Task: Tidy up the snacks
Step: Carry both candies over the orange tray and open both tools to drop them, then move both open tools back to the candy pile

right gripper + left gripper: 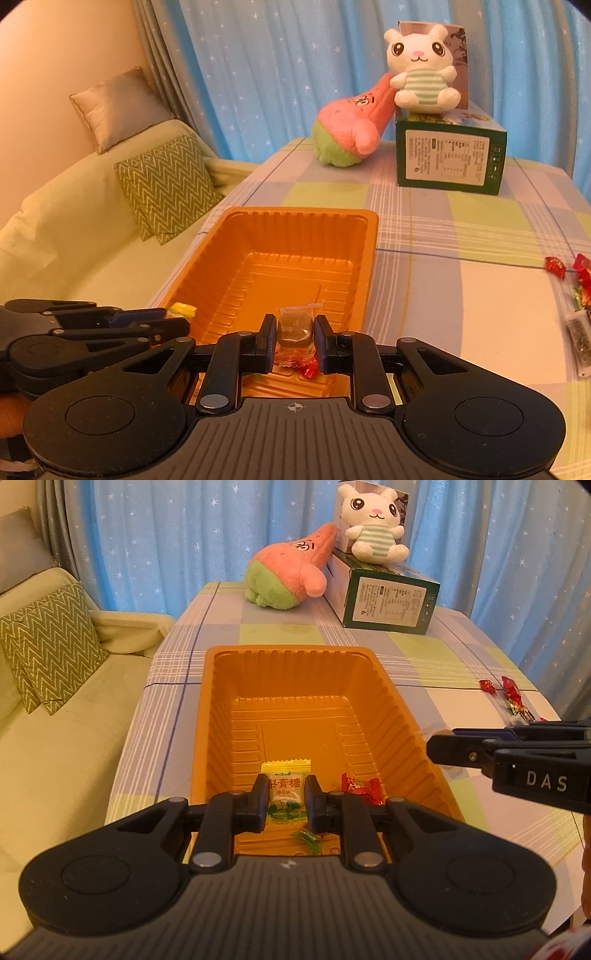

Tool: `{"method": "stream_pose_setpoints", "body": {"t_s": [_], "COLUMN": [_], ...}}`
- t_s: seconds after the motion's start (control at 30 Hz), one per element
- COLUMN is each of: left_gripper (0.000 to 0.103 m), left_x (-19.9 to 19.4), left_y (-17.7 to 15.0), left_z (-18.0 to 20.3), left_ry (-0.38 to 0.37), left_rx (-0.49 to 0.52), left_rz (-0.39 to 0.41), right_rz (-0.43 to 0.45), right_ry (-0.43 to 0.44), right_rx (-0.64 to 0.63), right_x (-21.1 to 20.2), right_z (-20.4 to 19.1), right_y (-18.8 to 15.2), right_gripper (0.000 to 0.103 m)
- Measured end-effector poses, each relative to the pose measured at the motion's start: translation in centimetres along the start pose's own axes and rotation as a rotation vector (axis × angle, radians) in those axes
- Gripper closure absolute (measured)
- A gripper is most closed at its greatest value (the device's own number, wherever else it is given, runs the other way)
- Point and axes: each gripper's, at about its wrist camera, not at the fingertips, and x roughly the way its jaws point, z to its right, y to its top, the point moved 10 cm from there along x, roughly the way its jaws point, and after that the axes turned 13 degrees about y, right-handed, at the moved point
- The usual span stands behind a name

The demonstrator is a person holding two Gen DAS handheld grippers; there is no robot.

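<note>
My left gripper (287, 786) is shut on a yellow-and-white candy packet (286, 775), held over the near end of the orange plastic tray (291, 652). A red-wrapped candy (364, 788) and a green one (308, 837) lie on the tray floor. My right gripper (295, 325) is shut on a clear packet with a brown cube (294, 326), above the tray's (295, 213) near right corner. Each gripper shows side-on in the other's view: the right gripper (436, 749) and the left gripper (183, 326).
Loose red candies (556, 266) and a dark packet (577, 330) lie on the checked tablecloth at the right. A pink plush (291, 572), a green box (384, 598) and a white bunny plush (375, 524) stand at the far end. A sofa (55, 701) runs along the left.
</note>
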Motion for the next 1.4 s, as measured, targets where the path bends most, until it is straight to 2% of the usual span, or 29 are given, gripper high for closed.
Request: {"method": "stream_pose_setpoints", "body": {"t_s": [0.33,0.4,0.73,0.87,0.93,1.0,1.07,1.17,1.4], "left_gripper": [0.085,0.079,0.077,0.073,0.068,0.063,0.058,0.055,0.044], "left_x": [1.3,1.2,-0.9,-1.6,-1.9,-2.3,-2.8,-3.6,-6.0], "left_y": [-0.3,-0.3,0.1,0.1,0.0,0.0,-0.2,-0.4,-0.9], "left_z": [-0.3,-0.8,-2.1,-2.8,-3.1,-3.2,-3.2,-2.9,-1.2], "left_ry": [-0.002,0.007,0.023,0.039,0.050,0.058,0.060,0.061,0.042], "left_rx": [-0.014,-0.035,-0.073,-0.084,-0.089,-0.094,-0.097,-0.095,-0.106], "left_rz": [-0.019,-0.016,0.016,0.023,0.022,0.022,0.025,0.030,0.038], "right_rz": [-0.021,-0.029,-0.022,-0.008,-0.010,0.009,0.044,0.062,0.108], "right_ry": [0.014,0.020,0.045,0.070,0.079,0.071,0.060,0.035,-0.046], "right_rx": [0.020,0.018,0.044,0.063,0.064,0.069,0.084,0.110,0.178], "right_x": [1.0,1.3,1.2,1.2,1.1,0.5,-0.6,-2.3,-8.0], "right_z": [0.4,0.4,0.6,0.4,0.4,0.6,1.0,2.0,4.1], "right_y": [-0.7,-0.8,-0.8,-0.6,-0.6,-0.6,-0.4,-0.6,-2.5], "right_gripper": [0.081,0.081,0.081,0.081,0.076,0.040,0.038,0.038,0.038]}}
